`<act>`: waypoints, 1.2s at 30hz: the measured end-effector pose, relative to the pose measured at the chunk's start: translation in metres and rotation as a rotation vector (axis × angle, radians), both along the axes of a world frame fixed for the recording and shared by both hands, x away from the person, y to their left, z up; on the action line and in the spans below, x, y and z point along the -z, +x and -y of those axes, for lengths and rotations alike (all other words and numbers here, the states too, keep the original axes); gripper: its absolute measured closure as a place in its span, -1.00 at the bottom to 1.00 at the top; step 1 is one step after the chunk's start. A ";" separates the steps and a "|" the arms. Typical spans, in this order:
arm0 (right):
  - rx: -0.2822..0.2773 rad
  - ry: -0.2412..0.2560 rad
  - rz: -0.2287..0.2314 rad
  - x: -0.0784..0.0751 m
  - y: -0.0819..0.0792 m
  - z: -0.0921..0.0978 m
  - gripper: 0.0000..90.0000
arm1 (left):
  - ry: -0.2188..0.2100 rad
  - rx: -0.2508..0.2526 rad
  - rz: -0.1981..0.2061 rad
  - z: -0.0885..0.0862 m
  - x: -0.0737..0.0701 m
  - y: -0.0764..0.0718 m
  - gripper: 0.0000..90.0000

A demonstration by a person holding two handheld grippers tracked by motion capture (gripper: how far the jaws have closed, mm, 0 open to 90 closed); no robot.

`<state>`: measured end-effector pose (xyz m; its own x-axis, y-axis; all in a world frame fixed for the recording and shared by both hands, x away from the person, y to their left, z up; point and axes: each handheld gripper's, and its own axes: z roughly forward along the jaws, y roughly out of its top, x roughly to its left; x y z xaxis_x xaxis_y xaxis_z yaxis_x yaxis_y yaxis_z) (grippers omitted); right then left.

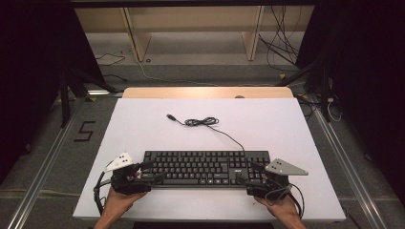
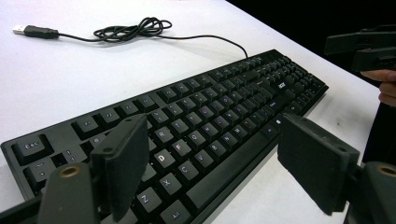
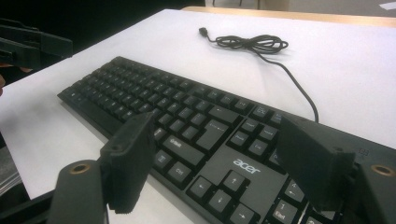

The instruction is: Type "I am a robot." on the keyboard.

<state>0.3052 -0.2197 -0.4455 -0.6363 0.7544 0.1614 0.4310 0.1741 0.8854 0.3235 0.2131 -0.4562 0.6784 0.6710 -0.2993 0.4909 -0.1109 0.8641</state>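
The black full-size plastic keyboard (image 1: 206, 168) lies flat on the white table sheet (image 1: 143, 124), near the person's edge, its long axis running left to right across the table. Its thin black cable (image 1: 203, 122) trails away from the back edge to a loose coil and a USB plug farther up the sheet.

The left gripper (image 1: 145, 171) sits at the keyboard's left end and the right gripper (image 1: 248, 172) at its right end, one at each short side, so neither hand is nearer than the other. Both pairs of jaws are spread wide. In the left gripper view (image 2: 205, 163) the jaws straddle the front-left corner over the letter keys; in the right gripper view (image 3: 215, 161) they straddle the arrow-key area. Neither pair appears to grip anything yet. Any lift, I judge, depends on both ends closing across the keyboard's short width together.
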 end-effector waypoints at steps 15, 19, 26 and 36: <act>-0.005 -0.001 -0.002 0.000 0.002 -0.003 -0.35 | 0.000 -0.002 0.000 0.000 0.000 0.000 -0.46; -0.009 -0.001 -0.005 0.001 0.003 -0.005 -0.35 | 0.004 0.000 -0.001 0.000 0.000 0.001 -0.46; -0.025 0.005 -0.011 0.001 0.006 -0.013 -0.35 | -0.001 -0.004 -0.003 0.000 0.001 0.001 -0.46; -0.055 0.014 -0.030 0.001 0.013 -0.030 -0.33 | -0.003 -0.008 -0.005 0.000 0.001 0.001 -0.46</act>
<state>0.3183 -0.1900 -0.4463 -0.6718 0.7157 0.1911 0.4471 0.1861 0.8749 0.3249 0.2136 -0.4572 0.6717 0.6754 -0.3043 0.4957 -0.1045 0.8622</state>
